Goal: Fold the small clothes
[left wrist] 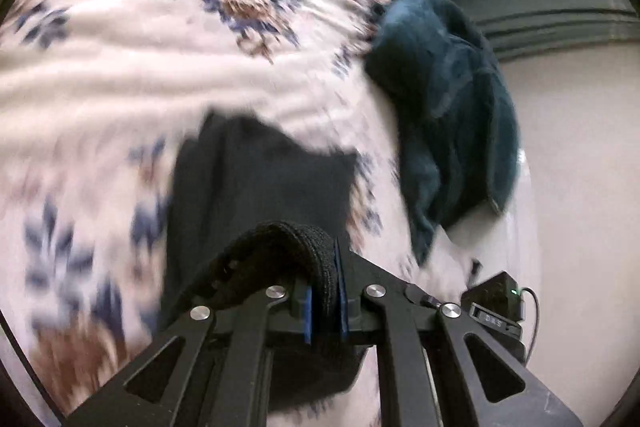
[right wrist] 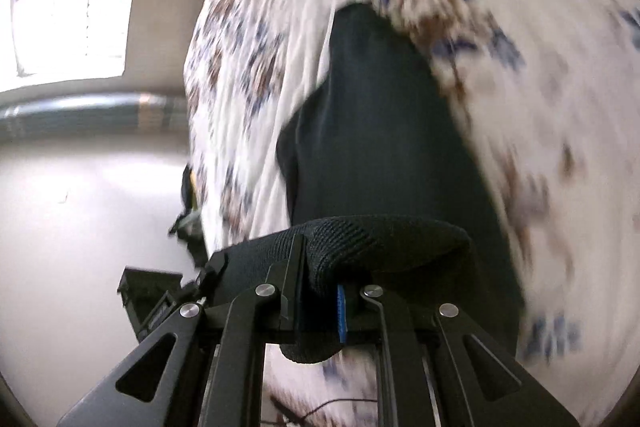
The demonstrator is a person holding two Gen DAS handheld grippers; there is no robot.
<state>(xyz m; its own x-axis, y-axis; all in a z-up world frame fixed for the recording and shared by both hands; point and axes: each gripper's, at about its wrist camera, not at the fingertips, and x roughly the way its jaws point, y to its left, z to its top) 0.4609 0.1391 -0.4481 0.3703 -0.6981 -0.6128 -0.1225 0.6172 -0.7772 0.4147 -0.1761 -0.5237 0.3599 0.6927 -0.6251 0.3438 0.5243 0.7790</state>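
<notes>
Above the floral bedspread (left wrist: 120, 67), I pinch the black garment's ribbed band (left wrist: 316, 267) in both sets of fingers, left gripper (left wrist: 325, 301) and right gripper (right wrist: 320, 307); light, limp knit, best held by its band.

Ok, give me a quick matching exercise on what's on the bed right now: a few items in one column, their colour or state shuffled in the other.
Things:
1. black garment
2. teal cloth
3. bedspread
4. left gripper

States:
A. floral print on white
B. bunched at the bed's edge
C. shut on a ribbed hem
D. gripped by both grippers, hanging down from them

Pairs: 1-D, 2-B, 3-A, 4-C
</notes>
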